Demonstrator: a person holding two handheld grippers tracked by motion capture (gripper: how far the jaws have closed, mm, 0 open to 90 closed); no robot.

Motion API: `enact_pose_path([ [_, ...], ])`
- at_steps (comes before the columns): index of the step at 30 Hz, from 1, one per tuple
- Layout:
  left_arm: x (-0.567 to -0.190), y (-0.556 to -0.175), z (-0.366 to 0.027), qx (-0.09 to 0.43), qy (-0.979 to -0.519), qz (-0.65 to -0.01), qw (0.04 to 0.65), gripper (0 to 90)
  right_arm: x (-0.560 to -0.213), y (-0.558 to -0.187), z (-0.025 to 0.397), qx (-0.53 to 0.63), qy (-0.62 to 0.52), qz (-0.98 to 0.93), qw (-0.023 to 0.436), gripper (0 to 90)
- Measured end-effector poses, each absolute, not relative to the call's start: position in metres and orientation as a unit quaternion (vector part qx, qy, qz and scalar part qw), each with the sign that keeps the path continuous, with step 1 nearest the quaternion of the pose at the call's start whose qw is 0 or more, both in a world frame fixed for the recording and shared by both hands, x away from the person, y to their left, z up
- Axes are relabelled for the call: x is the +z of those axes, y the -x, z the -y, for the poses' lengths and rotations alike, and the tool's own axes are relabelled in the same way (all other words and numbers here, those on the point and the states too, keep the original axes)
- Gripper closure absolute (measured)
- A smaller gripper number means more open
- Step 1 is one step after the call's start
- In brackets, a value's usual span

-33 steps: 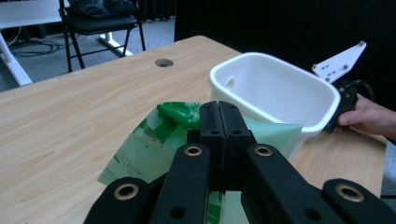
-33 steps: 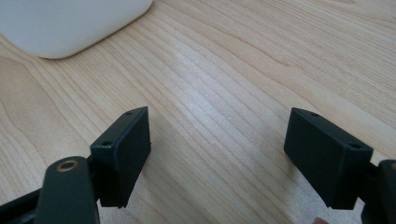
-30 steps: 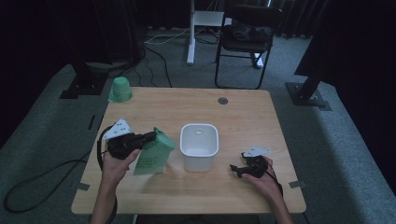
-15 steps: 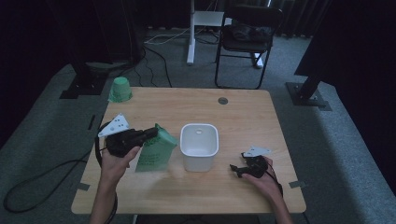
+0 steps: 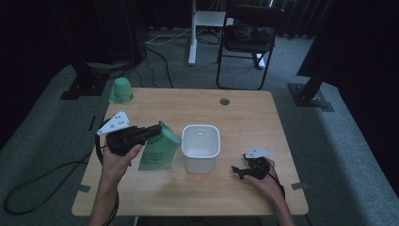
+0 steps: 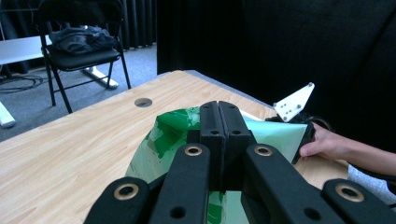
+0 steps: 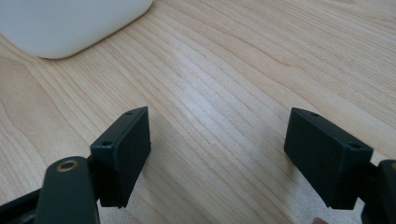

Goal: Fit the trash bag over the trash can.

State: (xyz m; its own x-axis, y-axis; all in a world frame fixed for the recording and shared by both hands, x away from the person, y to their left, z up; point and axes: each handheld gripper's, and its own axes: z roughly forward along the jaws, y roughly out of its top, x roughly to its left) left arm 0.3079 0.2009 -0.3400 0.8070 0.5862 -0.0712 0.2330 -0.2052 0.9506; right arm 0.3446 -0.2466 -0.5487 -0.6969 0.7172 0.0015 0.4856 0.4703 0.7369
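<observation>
Right gripper [image 5: 242, 170], lower right of the high view: jaws wide apart, nothing between them, resting low on the table [image 5: 263, 117]. Left gripper [image 5: 153, 130], left of centre: jaws clamped together on the top edge of one green bag [image 5: 159, 149]. Bag stands just left of one white tub [image 5: 201, 147] at frame centre. Farther back: one green cup [image 5: 121, 90] upper left, one chair [image 5: 249, 35] behind the table.

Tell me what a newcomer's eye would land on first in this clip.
Probably the green bag, pinched at its top by the shut left gripper just left of the white tub at mid-table. Next, the right gripper, resting open near the tub's right front corner. A green cup stands alone at the far left corner.
</observation>
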Motion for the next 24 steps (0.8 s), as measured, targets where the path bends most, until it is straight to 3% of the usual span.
enact_pose_path([
  [24, -0.303, -0.31, -0.179, 0.142, -0.754, -0.237, 0.596, 90.0, -0.549, -0.345, 0.247, 0.371, -0.356, -0.843, 0.156, 22.4],
])
